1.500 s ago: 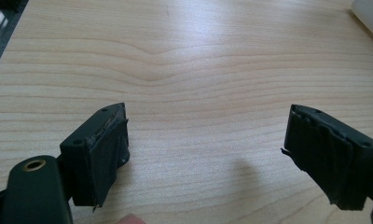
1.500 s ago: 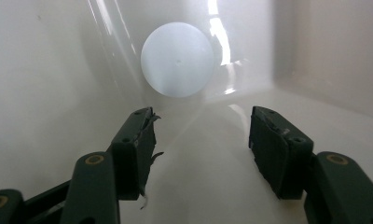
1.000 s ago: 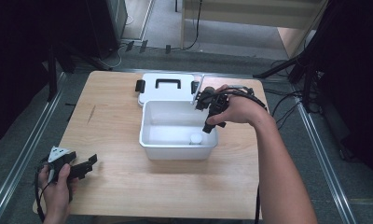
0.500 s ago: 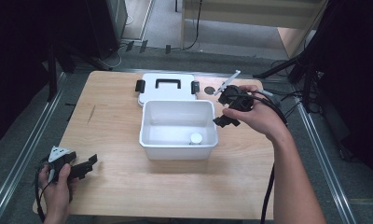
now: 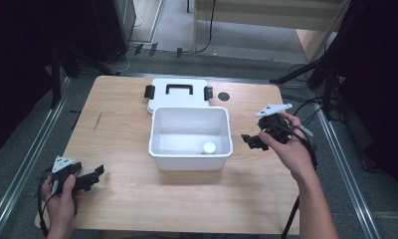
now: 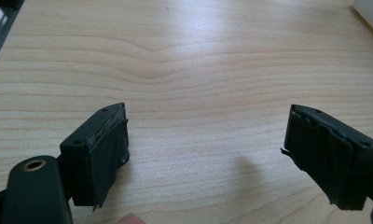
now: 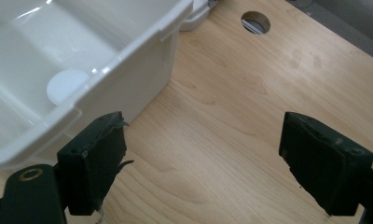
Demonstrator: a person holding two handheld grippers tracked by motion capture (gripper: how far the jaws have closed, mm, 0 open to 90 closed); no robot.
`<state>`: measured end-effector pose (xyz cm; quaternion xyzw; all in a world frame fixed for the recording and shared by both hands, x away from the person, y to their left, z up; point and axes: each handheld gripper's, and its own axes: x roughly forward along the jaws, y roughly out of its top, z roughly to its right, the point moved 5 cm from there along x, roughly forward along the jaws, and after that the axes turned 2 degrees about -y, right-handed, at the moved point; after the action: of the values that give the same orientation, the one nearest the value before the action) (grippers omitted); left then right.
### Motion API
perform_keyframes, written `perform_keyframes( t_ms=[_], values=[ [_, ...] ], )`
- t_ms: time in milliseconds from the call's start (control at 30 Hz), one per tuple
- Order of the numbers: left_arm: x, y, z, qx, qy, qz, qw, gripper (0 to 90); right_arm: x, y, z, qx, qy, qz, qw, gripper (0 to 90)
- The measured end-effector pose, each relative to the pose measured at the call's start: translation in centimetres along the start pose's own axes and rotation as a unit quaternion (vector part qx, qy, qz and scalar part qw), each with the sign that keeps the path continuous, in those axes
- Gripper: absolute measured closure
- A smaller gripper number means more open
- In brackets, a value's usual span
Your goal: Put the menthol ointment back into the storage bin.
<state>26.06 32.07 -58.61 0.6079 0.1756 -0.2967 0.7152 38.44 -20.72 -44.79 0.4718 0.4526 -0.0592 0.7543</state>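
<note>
White bin (image 5: 191, 149) w/ disc (image 5: 209, 147) inside, on worktop (image 5: 122, 124).
R tongs (image 5: 248, 140) beside bin, just opened, empty; L tongs (image 5: 95, 174) released, empty.

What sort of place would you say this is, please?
Probably a lab recording station: a light wooden table between metal floor rails, trailing black cables, and an open white plastic box as prop.
</note>
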Motion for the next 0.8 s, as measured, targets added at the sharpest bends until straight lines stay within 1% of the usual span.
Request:
perform_keyframes(
  t_ms=[100, 133, 267, 300, 367, 500, 600, 800],
  values=[
    [0.0, 0.0, 0.0, 0.004, 0.001, -0.004, 1.0, 14.4, 0.2, -1.7, 0.1, 0.021, 0.004, 0.021, 0.9996, 15.3],
    [0.1, 0.0, 0.1, 0.004, 0.003, -0.003, 1.0, 14.4, 0.3, -2.1, 0.1, 0.024, 0.004, 0.028, 0.9993, 15.3],
    [0.0, 0.0, 0.0, 0.002, 0.0, -0.002, 1.0, 14.4, 0.3, -4.5, 0.3, 0.053, -0.005, 0.064, 0.9965, 15.3],
    [0.0, 0.0, 0.0, 0.001, -0.001, -0.002, 1.0, 14.4, 0.4, -5.0, 0.2, 0.064, -0.005, 0.074, 0.9952, 15.3],
    [0.0, 0.0, 0.0, 0.001, 0.0, 0.0, 1.0, 14.4, 0.5, -6.3, 0.3, 0.078, -0.006, 0.086, 0.9932, 15.3],
    [0.0, 0.0, 0.1, 0.005, 0.003, -0.002, 1.0, 14.4, 0.7, -8.6, 0.4, 0.101, -0.024, 0.104, 0.9891, 15.3],
    [0.0, 0.0, 0.1, 0.009, 0.006, -0.002, 0.9999, 14.4, 0.7, -10.0, 0.5, 0.116, -0.031, 0.122, 0.9853, 15.3],
    [0.0, 0.0, 0.1, 0.008, 0.005, -0.001, 1.0, 14.4, 0.1, -13.0, 1.0, 0.143, -0.052, 0.156, 0.976, 15.2]
  ],
)
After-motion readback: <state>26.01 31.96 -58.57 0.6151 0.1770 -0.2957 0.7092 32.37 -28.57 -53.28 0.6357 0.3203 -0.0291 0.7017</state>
